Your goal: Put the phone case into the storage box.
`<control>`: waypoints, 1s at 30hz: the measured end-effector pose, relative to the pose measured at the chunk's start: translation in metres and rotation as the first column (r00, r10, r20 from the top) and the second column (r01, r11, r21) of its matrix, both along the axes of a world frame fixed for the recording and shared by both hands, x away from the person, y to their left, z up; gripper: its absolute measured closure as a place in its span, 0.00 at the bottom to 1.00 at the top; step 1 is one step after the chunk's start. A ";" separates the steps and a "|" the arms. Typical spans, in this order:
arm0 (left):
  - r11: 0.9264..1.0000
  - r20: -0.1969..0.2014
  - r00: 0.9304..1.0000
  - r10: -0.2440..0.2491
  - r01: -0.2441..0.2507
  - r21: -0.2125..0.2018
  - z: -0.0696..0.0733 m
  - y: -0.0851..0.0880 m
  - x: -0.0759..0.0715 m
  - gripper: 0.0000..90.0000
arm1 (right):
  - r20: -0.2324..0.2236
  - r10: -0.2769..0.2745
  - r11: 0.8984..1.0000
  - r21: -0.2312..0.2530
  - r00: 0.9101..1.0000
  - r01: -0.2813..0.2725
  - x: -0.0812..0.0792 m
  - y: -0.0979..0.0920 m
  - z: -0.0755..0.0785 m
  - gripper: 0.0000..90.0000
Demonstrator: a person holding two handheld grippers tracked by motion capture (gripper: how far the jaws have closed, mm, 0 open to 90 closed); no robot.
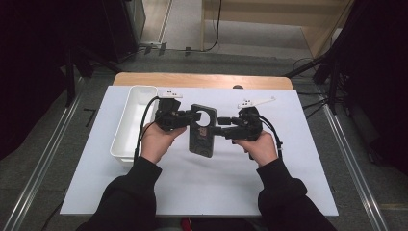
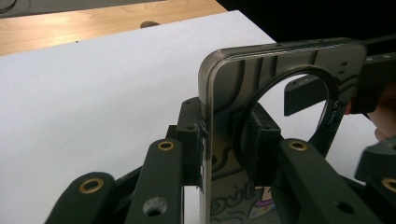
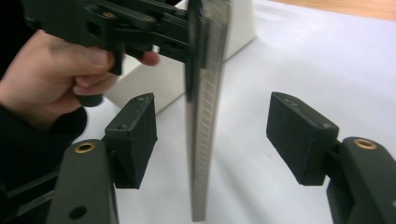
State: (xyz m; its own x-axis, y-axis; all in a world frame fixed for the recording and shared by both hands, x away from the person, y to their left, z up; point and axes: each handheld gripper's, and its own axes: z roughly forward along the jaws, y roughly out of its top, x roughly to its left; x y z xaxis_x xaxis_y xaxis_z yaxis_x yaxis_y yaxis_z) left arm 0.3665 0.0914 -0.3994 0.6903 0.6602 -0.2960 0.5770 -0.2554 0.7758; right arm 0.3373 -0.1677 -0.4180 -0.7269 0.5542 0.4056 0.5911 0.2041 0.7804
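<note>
**Far left:** white plastic bin (image 1: 126, 126) on the white sheet (image 1: 192, 187), well apart from the case and untouched by either tool.

**Left of centre:** left gripper (image 1: 188, 117) closed on the dark phone case (image 1: 202, 137), clamping it near the round ring cut-out. Seen along its own jaws, left gripper (image 2: 224, 140) presses one pad on each face of the phone case (image 2: 229, 88), which stands on edge between them.

**Centre:** case carried between the two hands, long axis running toward the person and upper end tilted away. Cannot tell whether its lower end touches the sheet.

**Right of centre:** right gripper (image 1: 222, 124) reaching in level from the right. Seen along its own jaws, right gripper (image 3: 212, 135) stands spread, with the case (image 3: 203, 154) edge-on in the gap. Both pads are clear of it, the left pad nearer than the right.

**Progress, as a judgement:**
- Done – pick-up, with the case borne by the left tool alone.
- Not yet done – any two-handed grip, since the right tool straddles the case without contact.
- Left – any placing, whether in the bin or back on the sheet.

**Relation to the tongs:** clamped by the left pair, bracketed but not touched by the right pair.
</note>
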 end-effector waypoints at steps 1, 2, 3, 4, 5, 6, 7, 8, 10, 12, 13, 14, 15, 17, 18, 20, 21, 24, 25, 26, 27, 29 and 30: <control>1.000 0.001 1.000 -0.003 0.003 -0.002 0.000 0.001 0.000 0.79 | -0.001 -0.005 1.000 0.001 1.000 0.005 0.000 -0.001 0.000 0.35; 1.000 0.000 1.000 -0.002 0.002 0.001 0.001 0.001 0.000 0.79 | -0.005 -0.003 1.000 0.004 1.000 0.003 0.000 -0.002 -0.001 0.34; 1.000 0.002 1.000 0.001 -0.001 0.002 0.002 0.001 0.000 0.79 | -0.006 0.000 1.000 0.003 1.000 0.000 -0.001 -0.002 -0.001 0.33; 1.000 0.002 1.000 -0.001 0.001 0.004 0.002 0.001 0.000 0.79 | -0.006 0.003 1.000 -0.003 1.000 -0.003 -0.001 -0.003 -0.001 0.33; 1.000 0.000 1.000 -0.004 0.004 0.006 0.003 0.002 0.001 0.79 | -0.004 0.004 1.000 -0.007 1.000 -0.004 -0.001 -0.003 -0.002 0.33; 1.000 0.002 1.000 -0.005 0.005 0.008 0.003 0.002 0.001 0.79 | -0.003 0.000 1.000 -0.019 1.000 0.000 -0.002 -0.003 -0.002 0.33; 1.000 -0.001 1.000 -0.006 0.006 0.009 0.004 0.003 0.001 0.78 | 0.001 -0.004 0.999 -0.032 1.000 0.004 -0.003 -0.002 -0.003 0.33; 1.000 -0.001 1.000 -0.008 0.008 0.010 0.004 0.003 0.001 0.78 | 0.002 -0.005 0.999 -0.039 1.000 0.005 -0.004 -0.002 -0.003 0.33; 1.000 -0.001 1.000 -0.009 0.009 0.012 0.004 0.003 0.002 0.78 | -0.002 -0.001 0.999 -0.037 1.000 0.000 -0.006 -0.003 -0.004 0.32; 1.000 0.000 1.000 -0.011 0.011 0.010 0.004 0.004 0.002 0.78 | 0.005 -0.003 0.999 -0.040 1.000 0.003 -0.008 -0.004 -0.005 0.32; 1.000 -0.001 1.000 -0.012 0.012 0.009 0.004 0.004 0.002 0.78 | 0.007 0.000 0.999 -0.041 1.000 0.000 -0.009 -0.005 -0.006 0.32; 1.000 0.001 1.000 -0.012 0.012 0.007 0.004 0.004 0.002 0.78 | 0.009 -0.002 0.999 -0.045 1.000 0.002 -0.010 -0.005 -0.006 0.32; 1.000 0.002 1.000 -0.015 0.015 0.007 0.004 0.004 0.002 0.78 | 0.015 -0.001 0.999 -0.050 1.000 0.001 -0.011 -0.006 -0.006 0.32; 1.000 0.005 1.000 -0.019 0.019 0.009 0.005 0.003 0.002 0.78 | 0.022 -0.002 0.998 -0.059 1.000 0.003 -0.013 -0.007 -0.007 0.31; 1.000 0.007 1.000 -0.020 0.020 0.011 0.005 0.003 0.002 0.78 | 0.025 -0.004 0.998 -0.061 1.000 0.005 -0.014 -0.008 -0.008 0.30; 1.000 0.007 1.000 -0.023 0.023 0.012 0.005 0.003 0.002 0.78 | 0.034 -0.007 0.998 -0.069 0.999 0.009 -0.017 -0.009 -0.009 0.28; 1.000 0.007 1.000 -0.023 0.023 0.012 0.005 0.003 0.002 0.78 | 0.039 -0.009 0.997 -0.075 0.999 0.012 -0.018 -0.010 -0.009 0.28; 1.000 0.004 1.000 -0.026 0.026 0.014 0.006 0.004 0.002 0.78 | 0.041 -0.013 0.996 -0.083 0.999 0.016 -0.022 -0.013 -0.011 0.28; 1.000 0.004 1.000 -0.027 0.027 0.013 0.006 0.004 0.002 0.78 | 0.042 -0.013 0.996 -0.082 0.999 0.016 -0.023 -0.014 -0.012 0.28; 1.000 0.002 1.000 -0.027 0.027 0.014 0.006 0.005 0.002 0.78 | 0.040 -0.013 0.997 -0.082 0.999 0.016 -0.025 -0.015 -0.013 0.28; 1.000 0.003 1.000 -0.028 0.027 0.014 0.006 0.005 0.002 0.78 | 0.040 -0.013 0.997 -0.081 0.999 0.016 -0.026 -0.016 -0.013 0.28; 1.000 0.006 1.000 -0.027 0.027 0.013 0.006 0.005 0.002 0.78 | 0.041 -0.019 0.996 -0.082 0.999 0.023 -0.029 -0.019 -0.015 0.28; 0.999 0.007 1.000 -0.029 0.029 0.013 0.006 0.005 0.002 0.78 | 0.041 -0.026 0.997 -0.076 0.999 0.029 -0.030 -0.021 -0.016 0.28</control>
